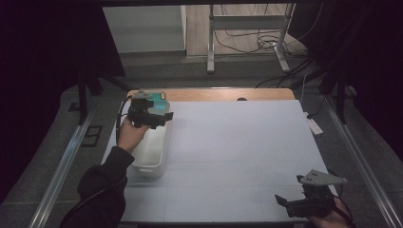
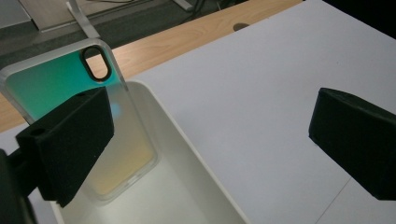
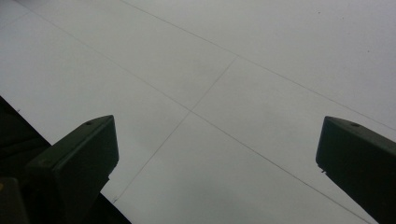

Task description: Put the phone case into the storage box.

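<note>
Hovering over the far left part of the table, the left gripper [image 1: 159, 118] has its two black jaws spread wide apart, with nothing between them. Below it stands a white rectangular plastic tub [image 1: 154, 152], set along the left edge of the pale grey table top [image 1: 237, 152], its long side running from the near side toward the far side. A clear-rimmed phone case with a teal-to-yellow tinted back [image 2: 56, 93] leans tilted inside the tub, its lower end down in the tub and its upper end, with an oval camera cut-out, rising above the far rim. In the left gripper view, one jaw sits in front of the case and hides its middle; whether it touches the case is unclear. A strip of bare wooden table edge [image 1: 223, 94] shows along the far side.

The right gripper [image 1: 285, 204] hangs at the near right corner of the table, well apart from the tub, jaws likewise wide apart and holding nothing, over bare grey surface crossed by thin seam lines. Cables and a metal stand [image 1: 247, 38] lie on the floor beyond the table.
</note>
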The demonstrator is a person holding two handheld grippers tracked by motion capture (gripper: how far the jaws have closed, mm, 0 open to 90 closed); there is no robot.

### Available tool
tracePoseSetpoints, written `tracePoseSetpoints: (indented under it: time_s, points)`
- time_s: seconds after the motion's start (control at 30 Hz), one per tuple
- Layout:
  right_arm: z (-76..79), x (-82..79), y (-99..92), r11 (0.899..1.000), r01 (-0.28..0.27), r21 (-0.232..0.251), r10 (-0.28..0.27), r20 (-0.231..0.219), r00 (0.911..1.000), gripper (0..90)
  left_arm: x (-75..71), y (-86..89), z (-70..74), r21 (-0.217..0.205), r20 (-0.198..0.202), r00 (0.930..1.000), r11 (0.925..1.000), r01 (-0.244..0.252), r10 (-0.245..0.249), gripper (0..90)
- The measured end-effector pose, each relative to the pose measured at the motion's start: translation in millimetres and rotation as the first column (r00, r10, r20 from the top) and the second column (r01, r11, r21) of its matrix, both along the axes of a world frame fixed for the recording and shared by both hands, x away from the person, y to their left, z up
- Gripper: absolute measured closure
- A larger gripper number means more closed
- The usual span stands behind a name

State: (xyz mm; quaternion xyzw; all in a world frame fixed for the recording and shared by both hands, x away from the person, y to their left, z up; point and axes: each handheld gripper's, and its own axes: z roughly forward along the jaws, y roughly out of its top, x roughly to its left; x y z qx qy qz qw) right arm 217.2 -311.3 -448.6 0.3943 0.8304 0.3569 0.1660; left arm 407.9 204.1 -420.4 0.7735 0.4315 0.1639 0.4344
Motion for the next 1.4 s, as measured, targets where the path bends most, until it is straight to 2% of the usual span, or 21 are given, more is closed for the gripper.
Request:
tracePoseSetpoints:
  time_s: [0.83, 1.4]
  points:
    - [0.1, 1.1, -1.8, 0.999, 0.042, 0.008, -0.042, 0.002, 0.9991, 0.0, -19.3, 0.7, -6.9, -0.020, -0.017, 0.9990, 0.9990, 0.041, -0.041, 0.0]
    - [-0.4, 1.7, -0.9, 0.999, 0.036, -0.001, -0.036, -0.004, 0.9994, 0.0, -33.7, -0.2, -6.4, -0.032, -0.020, 0.9965, 0.9963, 0.080, -0.081, 0.0]
